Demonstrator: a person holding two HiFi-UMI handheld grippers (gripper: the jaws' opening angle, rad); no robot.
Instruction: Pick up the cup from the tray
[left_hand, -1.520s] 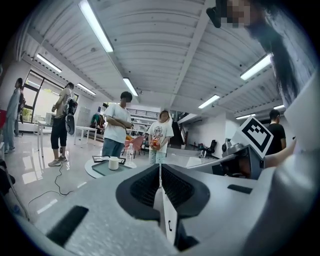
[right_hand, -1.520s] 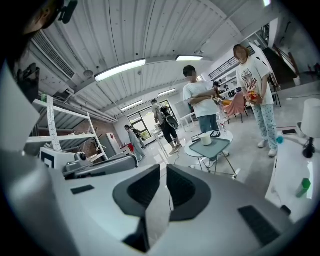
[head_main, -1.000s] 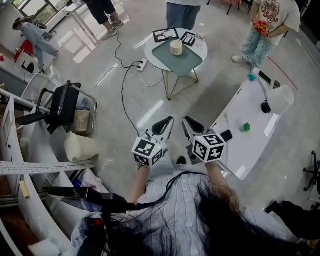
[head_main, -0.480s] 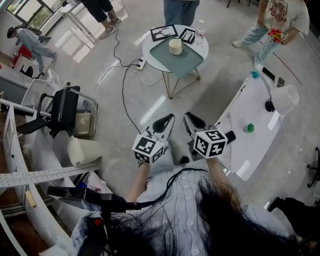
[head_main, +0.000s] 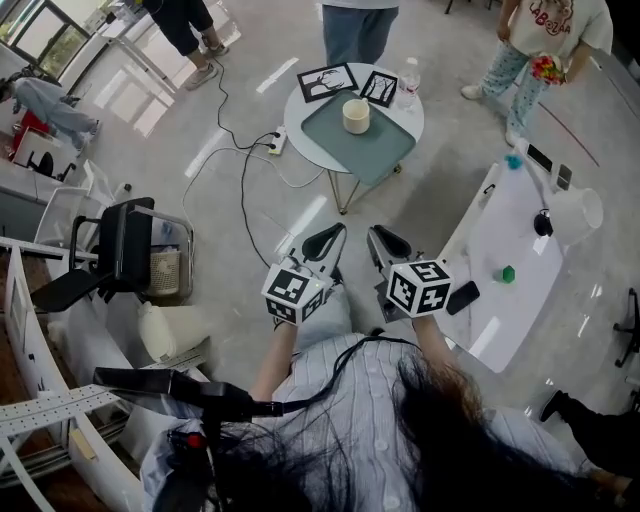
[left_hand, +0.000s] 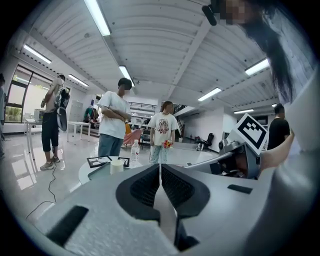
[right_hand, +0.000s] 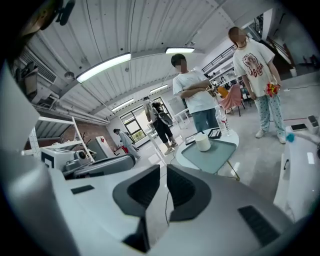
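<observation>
Cup (head_main: 354, 115): set upright on the green tray (head_main: 385, 145), which is carried by the round surface (head_main: 412, 100), well apart from both grippers.
Left gripper (head_main: 326, 242): jaws pressed together, nothing held.
Right gripper (head_main: 384, 243): jaws likewise closed, empty.
Progress: nothing done yet; approach, grasp and lift are judged outstanding.

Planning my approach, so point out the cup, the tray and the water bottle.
cup (head_main: 355, 121), head view, its side wall.
tray (head_main: 382, 150), head view, bare surface beside the cup.
water bottle (head_main: 407, 85), head view, its body.
</observation>
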